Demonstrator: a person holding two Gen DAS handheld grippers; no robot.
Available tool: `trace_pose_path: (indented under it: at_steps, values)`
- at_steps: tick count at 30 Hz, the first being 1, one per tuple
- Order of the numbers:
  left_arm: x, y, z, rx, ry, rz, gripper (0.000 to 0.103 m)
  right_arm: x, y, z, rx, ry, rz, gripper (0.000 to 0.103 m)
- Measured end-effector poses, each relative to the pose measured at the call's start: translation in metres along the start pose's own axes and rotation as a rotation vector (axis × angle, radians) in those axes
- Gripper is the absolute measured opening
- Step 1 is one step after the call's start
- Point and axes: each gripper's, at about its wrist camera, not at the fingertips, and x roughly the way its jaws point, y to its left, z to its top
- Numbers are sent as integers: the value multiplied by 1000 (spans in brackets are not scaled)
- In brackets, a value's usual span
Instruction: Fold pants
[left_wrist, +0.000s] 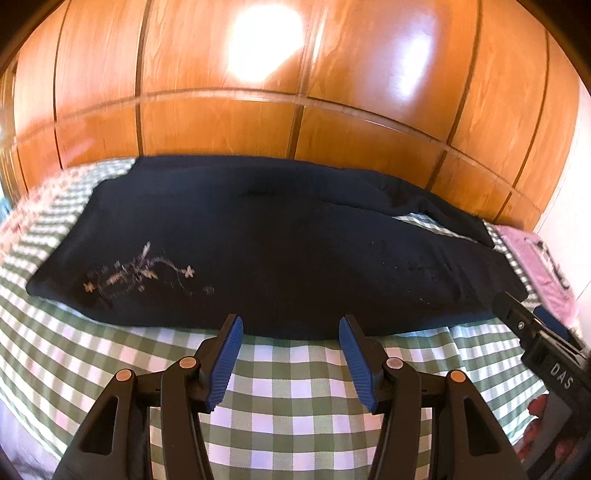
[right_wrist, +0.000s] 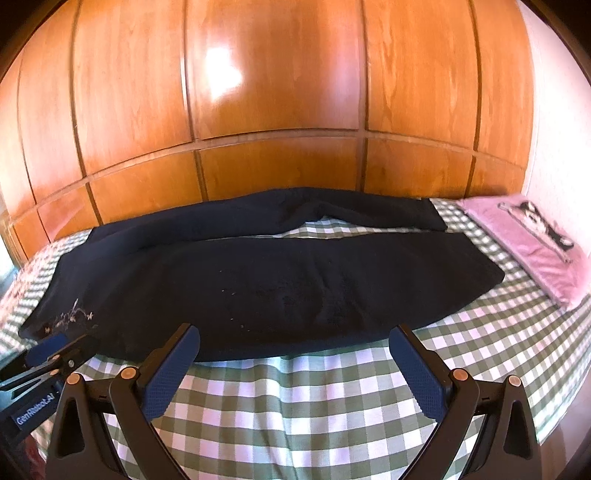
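Dark navy pants (left_wrist: 266, 251) lie lengthwise across a green-and-white checked bedspread (left_wrist: 291, 413), with pale floral embroidery (left_wrist: 136, 273) near the left end. The right wrist view shows the two legs (right_wrist: 280, 280) slightly apart at the far side, hems toward the right. My left gripper (left_wrist: 291, 325) hovers open just before the near edge of the pants, nothing between its blue pads. My right gripper (right_wrist: 295, 339) stands wide open before the same edge, further right, also empty. Each gripper shows at the side of the other's view.
A glossy wooden panelled wall (left_wrist: 295, 92) runs along the far side of the bed. A pink pillow (right_wrist: 532, 243) with a dark printed figure lies at the right end. The checked bedspread (right_wrist: 303, 413) stretches between the grippers and the pants.
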Motion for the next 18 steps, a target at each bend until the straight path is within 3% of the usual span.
trace_pose_path:
  at_steps: [8, 12, 14, 18]
  values:
    - [19, 29, -2, -116, 90, -70, 55, 12, -29, 3, 36, 19, -37, 103]
    - [26, 51, 1, -185, 97, -90, 55, 22, -46, 5, 17, 23, -28, 103]
    - [28, 64, 3, -222, 92, -94, 55, 30, -58, 7, 15, 70, -30, 103]
    - [34, 89, 6, -298, 92, -164, 57, 41, -85, 11, 51, 106, -30, 103]
